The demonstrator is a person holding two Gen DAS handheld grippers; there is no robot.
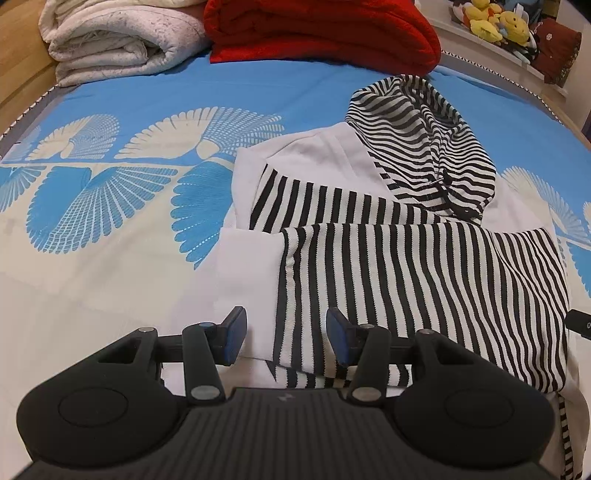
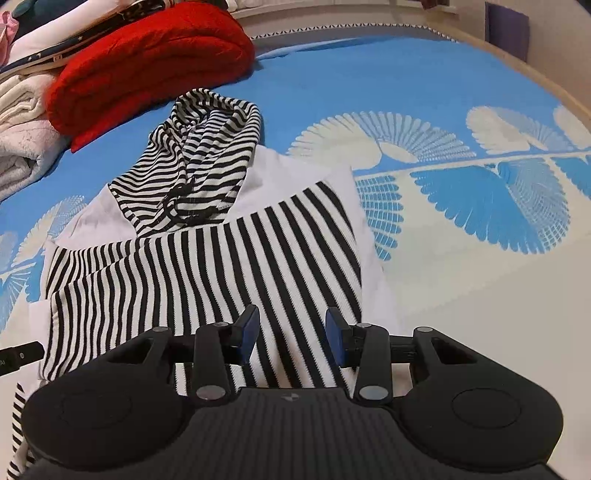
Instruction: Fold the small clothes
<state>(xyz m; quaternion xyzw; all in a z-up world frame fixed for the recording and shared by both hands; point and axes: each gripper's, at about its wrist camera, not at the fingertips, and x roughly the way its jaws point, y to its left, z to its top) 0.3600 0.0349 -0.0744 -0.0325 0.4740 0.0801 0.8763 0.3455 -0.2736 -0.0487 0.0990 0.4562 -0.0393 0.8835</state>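
Note:
A small black-and-white striped hoodie with white panels (image 1: 406, 266) lies on the blue and cream bedspread (image 1: 110, 221), sleeves folded across its body, striped hood (image 1: 417, 140) at the far end. My left gripper (image 1: 284, 332) is open and empty, just above the near left edge of the hoodie, by a white cuff. In the right wrist view the hoodie (image 2: 221, 266) fills the centre, its hood (image 2: 199, 162) beyond. My right gripper (image 2: 291, 332) is open and empty over the near striped hem. The other gripper's tip shows at the left edge (image 2: 18, 356).
A folded red blanket (image 1: 321, 33) and a rolled white quilt (image 1: 118, 40) lie at the head of the bed; both show in the right wrist view (image 2: 147, 62). Plush toys (image 1: 495, 22) sit on a shelf at the far right. The bedspread (image 2: 461, 221) stretches to the right.

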